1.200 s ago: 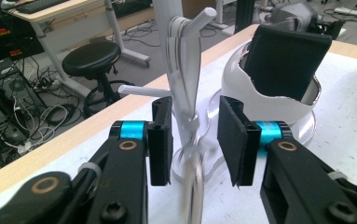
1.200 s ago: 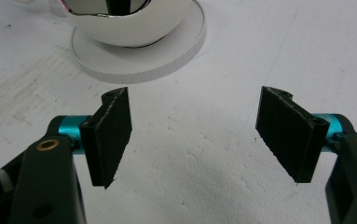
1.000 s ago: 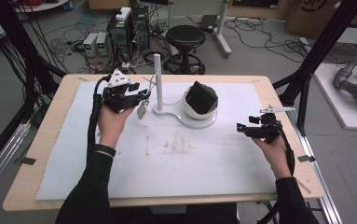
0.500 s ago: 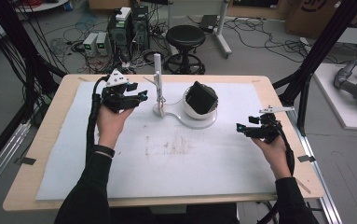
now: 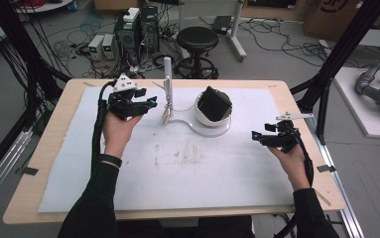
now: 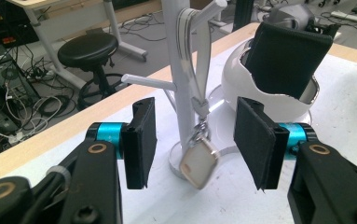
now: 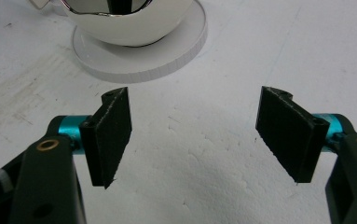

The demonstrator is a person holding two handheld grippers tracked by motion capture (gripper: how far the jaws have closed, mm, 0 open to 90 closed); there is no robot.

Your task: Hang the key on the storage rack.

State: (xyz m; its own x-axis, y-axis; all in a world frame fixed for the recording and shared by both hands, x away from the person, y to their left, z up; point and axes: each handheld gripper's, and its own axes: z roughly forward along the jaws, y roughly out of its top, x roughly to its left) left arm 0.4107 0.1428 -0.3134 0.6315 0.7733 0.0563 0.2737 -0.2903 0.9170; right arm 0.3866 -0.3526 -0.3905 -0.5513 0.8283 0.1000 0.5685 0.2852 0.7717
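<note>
Looks like the hang-up part is done: the key tag (image 6: 199,162) dangles by its strap from the white stand (image 6: 181,93), between the left gripper (image 6: 195,142) jaws, which have just been opening, untouched. Right gripper (image 7: 204,135) idles wide, empty over the bench (image 5: 38,163). Left just needs backing off.

Lighting is kept soft and even from overhead, so barely any shadows are cast on the white mat (image 5: 237,168); the high view comes out a bit dim and grainy, with detail smeared; the white bowl (image 7: 129,14) is blown out by glare in the right gripper view; nearby jaws are rendered slightly soft.
</note>
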